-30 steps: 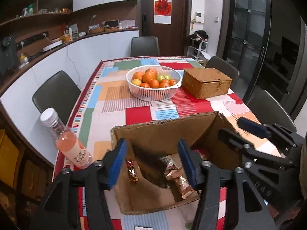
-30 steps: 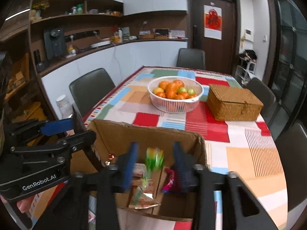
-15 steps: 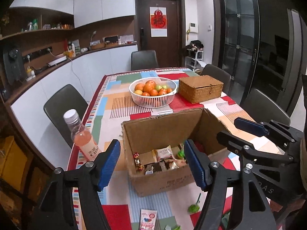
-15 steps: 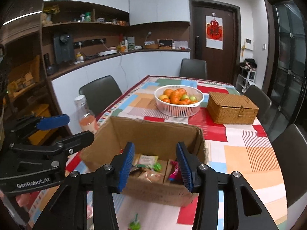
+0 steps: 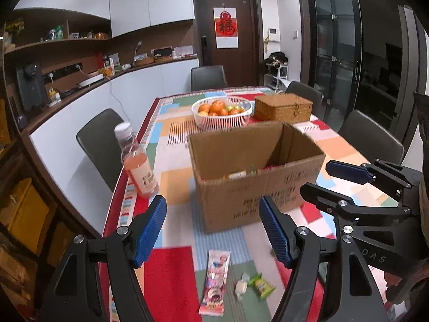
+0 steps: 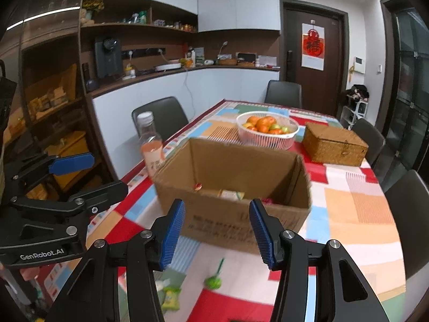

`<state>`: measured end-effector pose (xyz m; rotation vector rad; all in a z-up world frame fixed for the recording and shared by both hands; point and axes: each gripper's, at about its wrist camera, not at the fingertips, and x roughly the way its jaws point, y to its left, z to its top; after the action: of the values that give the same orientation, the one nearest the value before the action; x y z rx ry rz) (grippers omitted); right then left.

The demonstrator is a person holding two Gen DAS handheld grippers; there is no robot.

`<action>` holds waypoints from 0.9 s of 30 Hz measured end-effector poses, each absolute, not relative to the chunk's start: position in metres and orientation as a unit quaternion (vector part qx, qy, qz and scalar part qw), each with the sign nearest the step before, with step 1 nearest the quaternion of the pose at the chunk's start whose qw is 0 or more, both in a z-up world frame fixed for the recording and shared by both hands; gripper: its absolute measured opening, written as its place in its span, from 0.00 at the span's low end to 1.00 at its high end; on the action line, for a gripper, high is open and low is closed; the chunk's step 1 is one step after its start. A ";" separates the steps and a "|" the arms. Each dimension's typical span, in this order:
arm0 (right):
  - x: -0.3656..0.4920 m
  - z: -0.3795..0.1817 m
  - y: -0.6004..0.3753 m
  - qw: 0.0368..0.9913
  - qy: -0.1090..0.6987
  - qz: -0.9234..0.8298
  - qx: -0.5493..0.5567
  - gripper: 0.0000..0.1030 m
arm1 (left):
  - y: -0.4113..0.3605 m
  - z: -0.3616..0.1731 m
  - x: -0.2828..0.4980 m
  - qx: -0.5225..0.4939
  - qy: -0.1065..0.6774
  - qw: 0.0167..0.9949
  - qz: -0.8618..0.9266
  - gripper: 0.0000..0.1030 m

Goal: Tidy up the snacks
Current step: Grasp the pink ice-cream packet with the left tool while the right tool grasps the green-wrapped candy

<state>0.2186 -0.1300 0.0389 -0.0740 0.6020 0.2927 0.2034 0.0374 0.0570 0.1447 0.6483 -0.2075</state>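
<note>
Pink juice is sitting in a bottle (image 5: 136,161) at the left edge of the bench (image 5: 171,276), and beside it the cardboard box (image 5: 254,177) is holding snacks. Near us, a pink packet (image 5: 215,281) and a green candy (image 5: 261,285) are lying loose. Both the left claw (image 5: 214,230) and right claw (image 6: 217,236) have just been opening, gripping nothing.

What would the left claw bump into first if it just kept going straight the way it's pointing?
Probably the near wall of the cardboard box, which sits dead ahead between the open, empty left claw fingers. Depth is hard to judge; angled lower, it might meet the tablecloth first.
</note>
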 end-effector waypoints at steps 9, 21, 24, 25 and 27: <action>0.202 -0.004 -0.103 0.917 0.353 0.177 -0.055 0.50 | 0.059 0.017 0.185 0.081 0.360 0.925 -0.092 0.69; 0.193 -0.064 -0.079 0.878 0.430 0.200 -0.071 0.50 | 0.076 -0.045 0.168 0.089 0.427 0.895 -0.097 0.69; 0.194 -0.079 -0.077 0.866 0.451 0.203 -0.068 0.50 | 0.076 -0.055 0.168 0.088 0.439 0.888 -0.104 0.69; 0.194 -0.083 -0.076 0.863 0.457 0.204 -0.066 0.50 | 0.076 -0.059 0.168 0.088 0.443 0.886 -0.106 0.69; 0.195 -0.091 -0.074 0.858 0.468 0.204 -0.064 0.50 | 0.076 -0.068 0.170 0.089 0.453 0.880 -0.110 0.69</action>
<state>0.1954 -0.0743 -0.0913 -0.1351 0.9827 0.4281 0.1700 0.0761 -0.0677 0.1857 0.9450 -0.2293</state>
